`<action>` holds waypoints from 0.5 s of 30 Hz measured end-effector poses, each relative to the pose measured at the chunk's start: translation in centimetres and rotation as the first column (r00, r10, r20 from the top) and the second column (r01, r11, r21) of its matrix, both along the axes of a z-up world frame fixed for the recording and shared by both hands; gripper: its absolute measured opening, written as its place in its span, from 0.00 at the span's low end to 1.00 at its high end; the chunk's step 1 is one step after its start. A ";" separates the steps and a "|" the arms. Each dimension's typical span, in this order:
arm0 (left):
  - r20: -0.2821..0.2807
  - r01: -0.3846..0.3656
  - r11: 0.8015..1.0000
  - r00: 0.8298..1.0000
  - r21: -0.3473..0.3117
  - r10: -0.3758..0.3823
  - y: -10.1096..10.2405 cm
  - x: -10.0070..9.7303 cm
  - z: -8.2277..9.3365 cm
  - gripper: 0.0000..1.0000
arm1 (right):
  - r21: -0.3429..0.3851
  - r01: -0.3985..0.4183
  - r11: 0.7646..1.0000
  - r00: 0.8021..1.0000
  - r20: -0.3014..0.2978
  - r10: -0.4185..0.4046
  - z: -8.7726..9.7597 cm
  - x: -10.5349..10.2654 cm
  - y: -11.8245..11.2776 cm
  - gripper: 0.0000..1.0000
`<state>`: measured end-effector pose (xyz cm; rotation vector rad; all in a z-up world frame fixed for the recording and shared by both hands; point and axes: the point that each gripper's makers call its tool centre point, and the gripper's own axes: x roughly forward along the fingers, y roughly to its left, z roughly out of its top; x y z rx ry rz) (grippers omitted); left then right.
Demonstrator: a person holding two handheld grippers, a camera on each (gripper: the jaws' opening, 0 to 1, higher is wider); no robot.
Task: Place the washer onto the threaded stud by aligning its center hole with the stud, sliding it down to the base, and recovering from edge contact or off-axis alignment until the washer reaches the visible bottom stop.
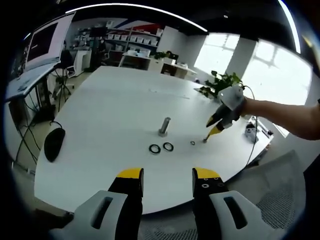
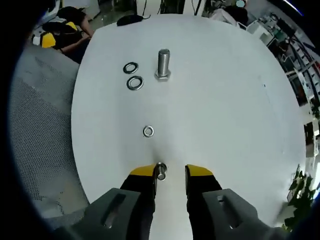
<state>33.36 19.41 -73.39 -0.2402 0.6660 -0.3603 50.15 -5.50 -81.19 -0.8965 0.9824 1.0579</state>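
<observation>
Steel threaded stud (image 2: 163, 64) stands bare on white desk (image 2: 225, 100); nothing seated. Right gripper (image 2: 169, 172), jaws apart, brackets small silver washer (image 2: 160, 170) at tips, grip uncertain. Left gripper (image 1: 168, 176) spread, empty. Lifting, aligning, sliding remain.

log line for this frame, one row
stage: pickup | right tongs: tips at washer on table, open | left tongs: open, empty | stud: upright, bare | three washers loose

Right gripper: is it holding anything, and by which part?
It looks so: the right gripper has a small washer on edge against its left jaw. Full pinch cannot be confirmed.
</observation>
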 end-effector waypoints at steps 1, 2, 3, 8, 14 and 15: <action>-0.001 0.001 1.000 1.000 0.001 -0.001 0.0 0.0 0.0 0.37 | 0.016 0.017 1.000 1.000 0.016 -0.018 0.4 0.0 0.0 0.24; -0.003 0.002 1.000 1.000 0.001 -0.002 0.0 0.0 -0.1 0.37 | 0.040 0.036 0.999 0.999 0.024 -0.037 0.8 -0.1 0.3 0.24; -0.005 0.003 1.000 1.000 0.002 -0.003 -0.1 0.0 -0.1 0.37 | 0.058 0.035 0.998 0.998 0.040 -0.038 1.2 -0.2 0.5 0.24; -0.008 0.004 1.000 1.000 0.002 -0.004 -0.1 -0.1 -0.1 0.37 | 0.069 0.025 0.997 0.991 0.133 -0.034 3.0 -0.4 0.0 0.24; -0.006 0.007 1.000 1.000 0.000 -0.007 -0.2 -0.1 -0.1 0.37 | 0.128 0.052 0.990 0.981 0.181 -0.075 4.1 -0.7 -0.1 0.23; -0.006 0.009 1.000 1.000 0.000 -0.009 -0.2 -0.1 -0.1 0.37 | 0.135 0.055 0.989 0.979 0.186 -0.079 4.4 -1.1 -0.2 0.23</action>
